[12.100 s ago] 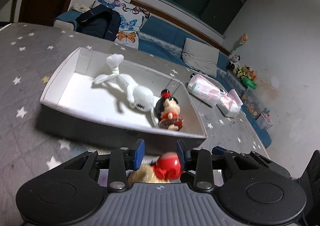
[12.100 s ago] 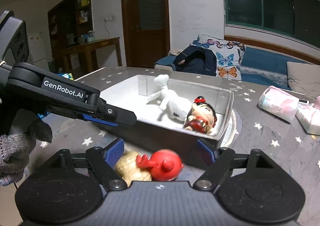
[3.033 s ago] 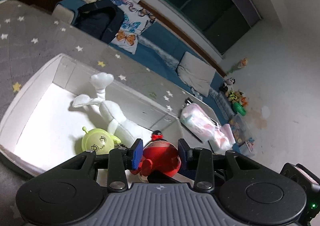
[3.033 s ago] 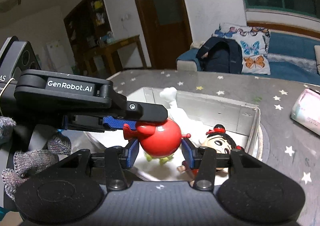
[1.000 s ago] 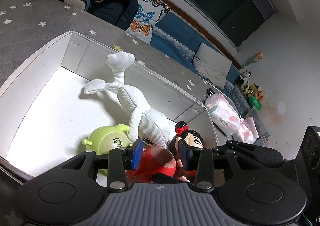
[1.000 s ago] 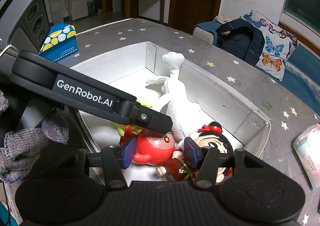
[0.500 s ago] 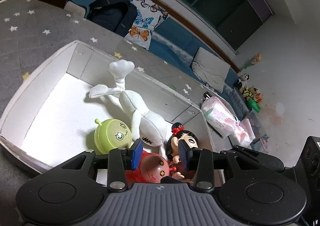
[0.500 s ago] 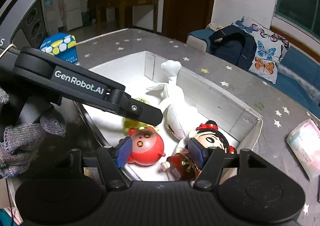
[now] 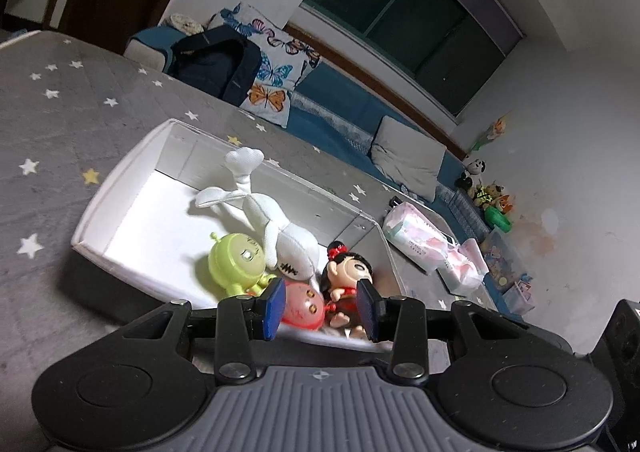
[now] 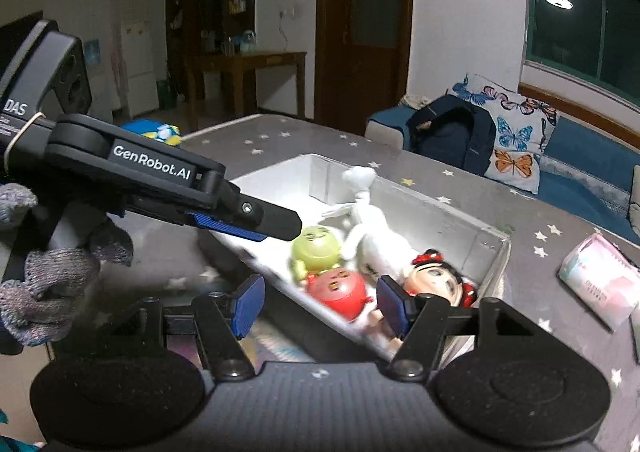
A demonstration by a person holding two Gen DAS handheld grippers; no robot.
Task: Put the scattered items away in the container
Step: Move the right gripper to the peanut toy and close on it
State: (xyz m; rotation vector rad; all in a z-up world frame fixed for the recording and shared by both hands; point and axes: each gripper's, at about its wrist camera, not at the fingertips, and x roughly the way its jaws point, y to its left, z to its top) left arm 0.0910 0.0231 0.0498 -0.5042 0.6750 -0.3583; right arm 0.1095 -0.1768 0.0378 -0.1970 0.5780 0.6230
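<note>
**Red toy's in the box, both grippers empty**

The red round toy (image 10: 338, 286) lies in the white box (image 9: 120, 188), lower middle of frame, beside the green alien (image 9: 236, 258) and the doll (image 9: 348, 276). Left gripper (image 9: 320, 308) and right gripper (image 10: 320, 302) both gape, holding nothing. I'd lift clear straight up, avoiding the rim. Readable: "GenRobot.AI", "DAS".

A home living room. Blue sofa (image 9: 340, 108) with butterfly cushions (image 9: 276, 72) at twelve o'clock; wooden door (image 10: 362, 24) and fridge (image 10: 138, 64) at eleven.
</note>
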